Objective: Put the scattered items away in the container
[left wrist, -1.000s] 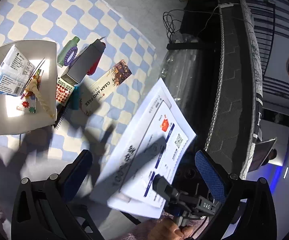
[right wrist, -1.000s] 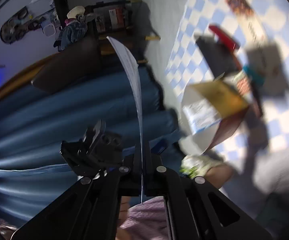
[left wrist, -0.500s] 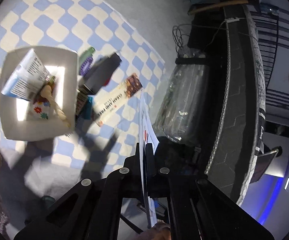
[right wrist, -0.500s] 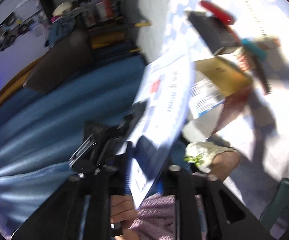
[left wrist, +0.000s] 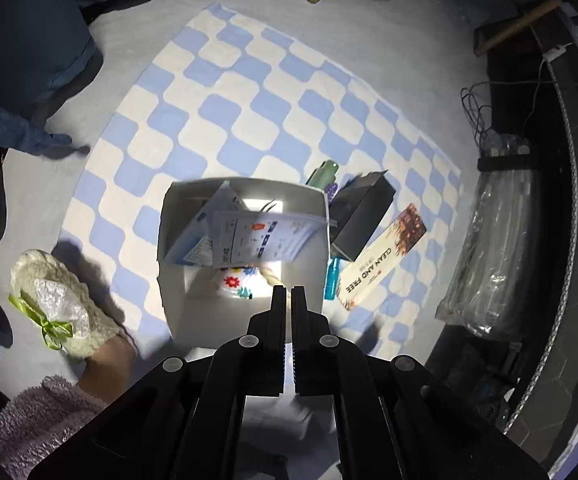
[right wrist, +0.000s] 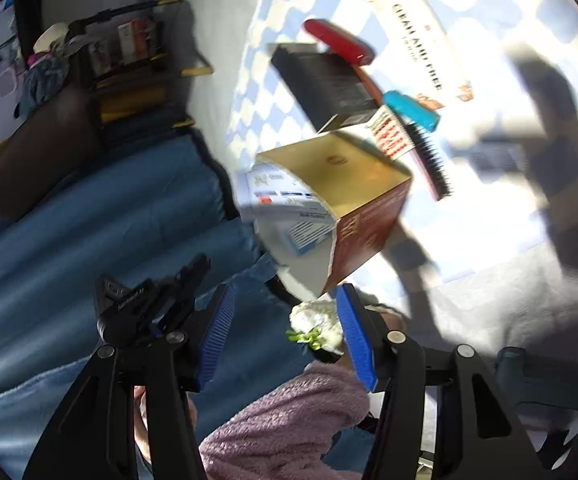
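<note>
While leaflet (left wrist: pixel 263 238) lies across box (left wrist: pixel 177 280) | left jaws shut, empty | right jaws just opened, empty

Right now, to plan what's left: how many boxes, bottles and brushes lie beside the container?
Boxes: 2, the black box and the long box
Bottles: 1, the green bottle
Brushes: 1, the brush
Total: 4

At frame centre, a white open box (left wrist: pixel 177 240) is seen on a blue-and-cream checked mat (left wrist: pixel 249 92). A printed leaflet (left wrist: pixel 265 238) is laid across its opening. The left gripper (left wrist: pixel 288 296) is positioned at lower centre, jaws closed, nothing gripped. A long carton (left wrist: pixel 381 258) is located to the right.
</note>
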The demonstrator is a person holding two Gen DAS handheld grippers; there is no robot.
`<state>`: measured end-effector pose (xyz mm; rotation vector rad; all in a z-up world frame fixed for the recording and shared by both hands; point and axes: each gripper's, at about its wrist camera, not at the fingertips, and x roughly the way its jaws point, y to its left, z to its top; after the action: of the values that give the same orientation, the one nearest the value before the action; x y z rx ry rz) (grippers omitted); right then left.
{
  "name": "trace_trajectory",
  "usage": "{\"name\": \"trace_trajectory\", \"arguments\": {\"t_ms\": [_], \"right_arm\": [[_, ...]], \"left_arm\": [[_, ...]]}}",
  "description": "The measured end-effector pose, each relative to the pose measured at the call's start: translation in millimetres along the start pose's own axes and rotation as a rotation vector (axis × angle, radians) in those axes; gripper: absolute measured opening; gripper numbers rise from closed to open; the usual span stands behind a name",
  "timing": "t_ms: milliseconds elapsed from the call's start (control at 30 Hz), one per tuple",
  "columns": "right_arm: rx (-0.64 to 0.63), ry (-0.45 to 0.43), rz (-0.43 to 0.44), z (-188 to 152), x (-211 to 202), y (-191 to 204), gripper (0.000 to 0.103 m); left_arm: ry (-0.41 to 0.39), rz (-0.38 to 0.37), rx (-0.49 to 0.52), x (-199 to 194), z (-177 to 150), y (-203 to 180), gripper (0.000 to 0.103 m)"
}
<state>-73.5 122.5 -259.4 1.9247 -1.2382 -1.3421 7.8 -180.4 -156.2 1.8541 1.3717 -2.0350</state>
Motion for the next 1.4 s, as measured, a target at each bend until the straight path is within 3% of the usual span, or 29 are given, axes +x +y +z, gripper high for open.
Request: {"name": "trace_trajectory", "arguments": {"t_ms": [100,233,300,333,367,433,567,667,733,800,900,1033,1167,1200,1233,1400], "right_arm": [[0.048,-0.026,-0.015,6.1,-4.6,-11.2,0.055],[0.09,-0.077,-0.06,18.6,-11.5,-20.6,0.059],[0.123,-0.114,-0.086,25.8,-14.8,-28.3,0.062],[0.139,-0.128,-0.099,29.8,-15.7,-31.9,0.062],[0.151,-0.135,-0.116,34.3,-15.2,-36.4,0.062],[0.134,-0.131,-0.159,45.0,-9.8,-37.9,0.062],[-0.155,-0.144,-0.404,70.9,19.1,-17.0,0.062],[-0.404,-0.107,-0.655,80.4,56.8,-15.7,0.062],[-0.485,-0.095,-0.749,82.5,76.5,-26.1,0.057],[-0.521,-0.058,-0.762,86.9,90.3,-39.4,0.039],[-0.542,-0.053,-0.791,95.0,105.0,-47.1,0.038],[-0.651,-0.088,-0.826,102.9,117.2,-39.4,0.038],[-0.719,-0.036,-0.878,112.0,139.9,-38.6,0.038],[-0.714,-0.026,-0.883,114.0,143.7,-41.4,0.033],[-0.708,-0.018,-0.892,115.8,146.5,-45.1,0.026],[-0.625,-0.016,-0.872,116.4,135.1,-58.9,0.025]], "left_arm": [[0.064,-0.018,-0.013,10.9,4.0,-3.1,0.0],[0.136,-0.212,-0.101,6.5,9.1,4.1,0.0],[0.166,-0.276,-0.084,-0.9,10.3,1.2,0.007],[0.175,-0.29,-0.066,-4.3,9.7,-2.9,0.026],[0.18,-0.306,-0.05,-6.8,10.0,-6.3,0.065],[0.203,-0.342,-0.015,-6.9,13.2,-18.5,0.103],[0.208,-0.333,0.029,-2.5,19.7,-24.0,0.103],[0.25,-0.407,-0.016,0.3,16.3,-19.7,0.103],[0.285,-0.46,-0.042,8.5,17.1,-16.4,0.103],[0.273,-0.457,-0.056,16.4,20.2,-8.2,0.103],[0.263,-0.419,-0.068,22.3,25.9,2.8,0.103],[0.311,-0.442,-0.101,25.2,32.7,11.9,0.103],[0.326,-0.457,-0.119,27.9,40.4,15.7,0.103],[0.321,-0.448,-0.112,26.6,42.6,17.1,0.103],[0.313,-0.428,-0.096,24.9,44.7,17.6,0.103],[0.258,-0.263,-0.016,22.3,48.1,14.1,0.103]]}}
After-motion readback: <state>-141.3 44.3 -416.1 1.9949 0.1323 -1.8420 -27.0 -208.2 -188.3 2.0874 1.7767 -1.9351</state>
